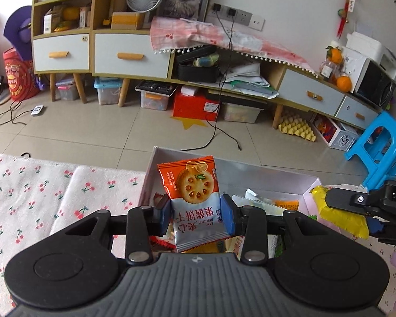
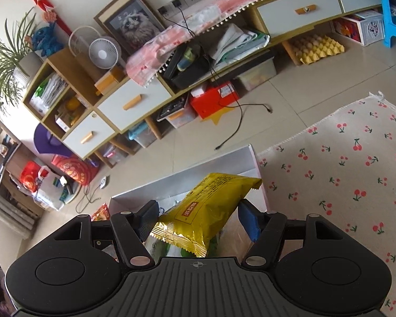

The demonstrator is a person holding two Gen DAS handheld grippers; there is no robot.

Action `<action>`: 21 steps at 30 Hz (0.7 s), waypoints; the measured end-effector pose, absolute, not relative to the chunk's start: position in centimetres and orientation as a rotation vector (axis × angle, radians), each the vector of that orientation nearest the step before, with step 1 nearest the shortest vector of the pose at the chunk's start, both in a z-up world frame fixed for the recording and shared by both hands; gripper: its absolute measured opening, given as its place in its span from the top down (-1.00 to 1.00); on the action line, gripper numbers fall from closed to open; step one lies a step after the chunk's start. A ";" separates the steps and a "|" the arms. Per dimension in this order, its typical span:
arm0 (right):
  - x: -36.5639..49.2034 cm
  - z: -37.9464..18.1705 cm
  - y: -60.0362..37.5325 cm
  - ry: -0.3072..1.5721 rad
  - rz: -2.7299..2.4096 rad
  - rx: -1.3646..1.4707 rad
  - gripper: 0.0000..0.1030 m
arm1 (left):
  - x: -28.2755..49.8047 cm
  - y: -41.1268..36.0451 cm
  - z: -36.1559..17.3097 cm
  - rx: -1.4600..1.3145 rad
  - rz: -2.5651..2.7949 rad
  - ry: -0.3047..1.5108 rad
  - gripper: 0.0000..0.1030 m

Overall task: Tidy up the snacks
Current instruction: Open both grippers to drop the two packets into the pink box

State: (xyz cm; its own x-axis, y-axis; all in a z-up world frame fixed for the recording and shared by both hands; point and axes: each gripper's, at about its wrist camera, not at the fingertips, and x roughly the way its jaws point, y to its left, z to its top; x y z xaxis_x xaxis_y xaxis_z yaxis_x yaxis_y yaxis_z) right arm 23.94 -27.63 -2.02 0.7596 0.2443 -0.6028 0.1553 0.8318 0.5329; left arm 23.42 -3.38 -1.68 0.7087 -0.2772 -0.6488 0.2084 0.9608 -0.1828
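Note:
My left gripper [image 1: 195,212] is shut on an orange-and-white jam biscuit packet [image 1: 195,195] and holds it upright over a white open box [image 1: 264,174] with several snack packets inside. My right gripper [image 2: 198,218] is shut on a yellow snack packet [image 2: 208,206], tilted, above the same box [image 2: 198,169]. In the left wrist view the right gripper [image 1: 369,211] shows at the right edge with the yellow packet [image 1: 338,214] over the box's right rim.
The box sits on a cherry-print cloth [image 1: 52,192], also seen in the right wrist view [image 2: 343,163]. Beyond are tiled floor, a loose black cable [image 1: 224,142], a low cabinet [image 1: 129,52] and a blue stool [image 1: 382,148].

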 end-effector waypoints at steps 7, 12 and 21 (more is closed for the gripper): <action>23.6 -2.0 -28.1 0.705 0.053 0.639 -0.56 | 23.0 -3.7 -1.4 -0.087 -0.280 0.704 -0.30; 23.3 -1.4 -28.2 0.714 0.047 0.641 -0.57 | 22.7 -3.8 -0.9 -0.072 -0.285 0.702 -0.50; 21.4 1.1 -27.5 0.732 0.041 0.571 -0.62 | 21.1 -3.5 -0.2 -0.079 -0.283 0.725 -0.59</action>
State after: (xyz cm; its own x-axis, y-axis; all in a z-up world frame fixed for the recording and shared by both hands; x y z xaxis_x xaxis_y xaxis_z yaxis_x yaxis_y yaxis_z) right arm 21.42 -27.52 1.12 0.7503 0.2301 -0.6197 0.1585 0.8475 0.5066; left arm 21.06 -3.50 -0.22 0.7122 -0.2826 -0.6426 0.2278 0.9589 -0.1692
